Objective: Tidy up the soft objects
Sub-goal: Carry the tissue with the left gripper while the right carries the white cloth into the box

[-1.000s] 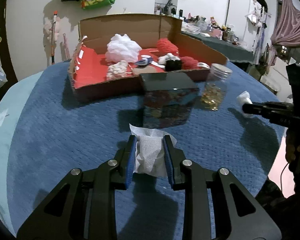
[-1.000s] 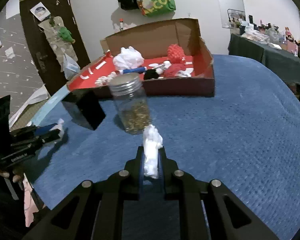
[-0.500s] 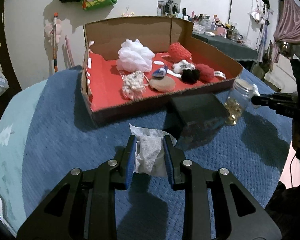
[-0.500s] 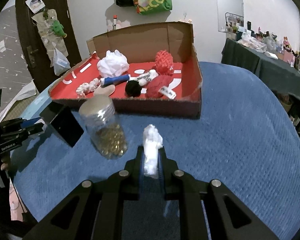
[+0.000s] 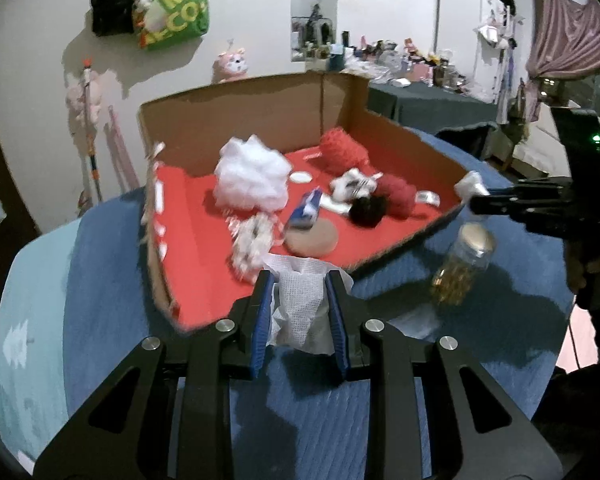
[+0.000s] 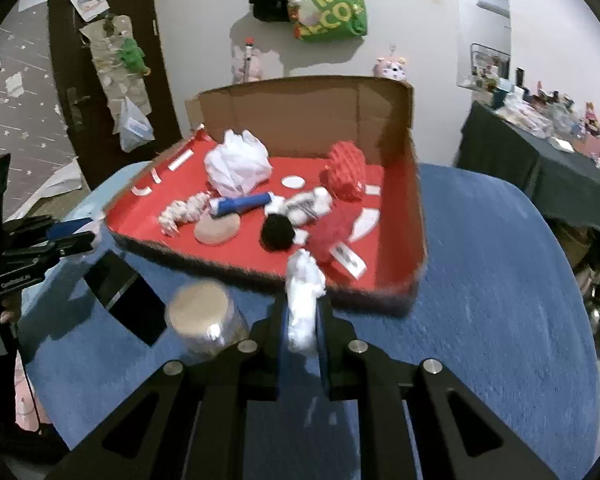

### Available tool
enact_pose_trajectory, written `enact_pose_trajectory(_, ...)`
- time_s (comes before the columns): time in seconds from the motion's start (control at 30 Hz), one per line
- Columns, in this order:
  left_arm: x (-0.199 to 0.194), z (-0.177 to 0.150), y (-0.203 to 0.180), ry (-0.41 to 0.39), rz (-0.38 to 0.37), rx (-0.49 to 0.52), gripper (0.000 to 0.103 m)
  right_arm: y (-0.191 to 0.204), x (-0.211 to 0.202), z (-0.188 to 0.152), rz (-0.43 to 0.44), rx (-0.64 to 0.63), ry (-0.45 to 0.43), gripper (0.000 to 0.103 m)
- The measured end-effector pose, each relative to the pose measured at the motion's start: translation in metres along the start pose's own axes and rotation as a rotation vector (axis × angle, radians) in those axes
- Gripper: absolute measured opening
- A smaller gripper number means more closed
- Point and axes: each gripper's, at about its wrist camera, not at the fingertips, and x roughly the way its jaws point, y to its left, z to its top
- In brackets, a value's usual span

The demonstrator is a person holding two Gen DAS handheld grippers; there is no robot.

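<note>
Both pictures are rather dim, with a cold indoor light that seems to come from above. The white wall (image 5: 260, 20) is the brightest part. On the blue table cover (image 6: 500, 280) dark soft shadows lie under the cardboard box (image 6: 300, 120) and near the bottom edge. The jar (image 6: 204, 320) and the near edge of the box are blurred. The fisheye lens bends the table edges, and the picture corners are black.

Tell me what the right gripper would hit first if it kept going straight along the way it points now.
Probably the near front wall of the red-lined cardboard box: it lies just beyond the white wad clamped in the right gripper. Depth is unclear, so the wad might clear the wall and land near the red knitted ball.
</note>
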Motion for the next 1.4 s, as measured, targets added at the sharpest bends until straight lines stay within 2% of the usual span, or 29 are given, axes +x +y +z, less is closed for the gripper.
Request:
enact_pose_trajectory(0.2, 0.019, 0.029, -0.012, 0.011, -0.072, 0.036, 0.025, 0.003, 0.012, 0.028, 0.056, -0.026, 0.0, 0.014)
enact_pose_trajectory(0.47, 0.058, 0.047, -0.033, 0.087, -0.157, 0.089, 0.025, 0.009, 0.043, 0.049, 0.135, -0.05, 0.06, 0.014)
enact_pose_trajectory(1.03, 0.122, 0.058, -0.038, 0.284, -0.201, 0.201, 0.025, 0.014, 0.111, 0.065, 0.31, -0.06, 0.273, 0.015)
enact_pose_trajectory(1.23, 0.14, 0.06, -0.036, 0.346, -0.214, 0.234, 0.025, 0.012, 0.128, 0.069, 0.306, -0.055, 0.331, 0.015)
enact_pose_trajectory(1.4, 0.151, 0.063, -0.036, 0.363, -0.197, 0.248, 0.025, 0.012, 0.134, 0.071, 0.278, -0.065, 0.344, 0.015)
